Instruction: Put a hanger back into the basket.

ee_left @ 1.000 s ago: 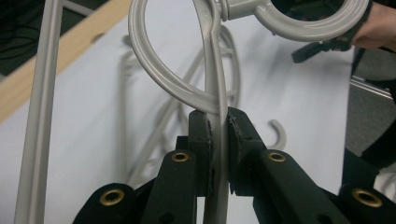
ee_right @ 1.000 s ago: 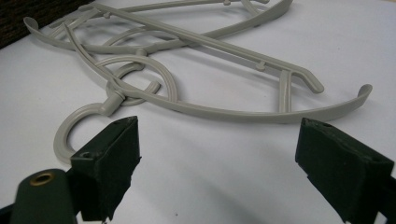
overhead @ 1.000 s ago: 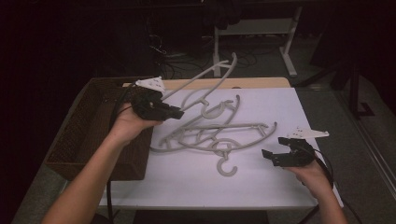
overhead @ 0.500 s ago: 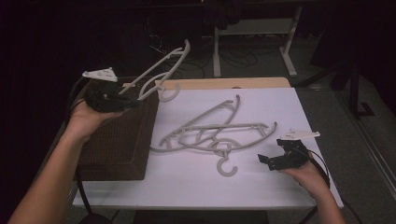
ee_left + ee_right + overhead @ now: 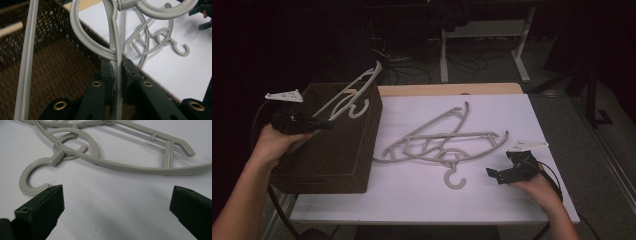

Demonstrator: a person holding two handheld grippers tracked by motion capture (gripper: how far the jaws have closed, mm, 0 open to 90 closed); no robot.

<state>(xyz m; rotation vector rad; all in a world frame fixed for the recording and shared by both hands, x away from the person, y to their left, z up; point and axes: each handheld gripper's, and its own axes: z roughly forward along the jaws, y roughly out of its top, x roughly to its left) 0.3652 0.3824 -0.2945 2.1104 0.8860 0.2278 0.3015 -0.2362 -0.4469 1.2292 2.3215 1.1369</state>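
Left hand-held gripper (image 5: 314,123): clamped on a grey hanger (image 5: 354,95), above the brown basket (image 5: 337,155) at the tabletop's left edge.
Right hand-held gripper (image 5: 494,175): jaws just opened wide, nothing between, near front right corner.
Tabletop (image 5: 512,200): two more hangers (image 5: 442,142) crossed mid-surface.

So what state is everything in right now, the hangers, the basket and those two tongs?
Left tongs: shut on a grey hanger.
Held hanger: lifted, tilted over the basket.
Right tongs: wide open, nothing between them.
Hangers on the table: lying flat, tangled together.
Brown basket: upright at the table's left edge.
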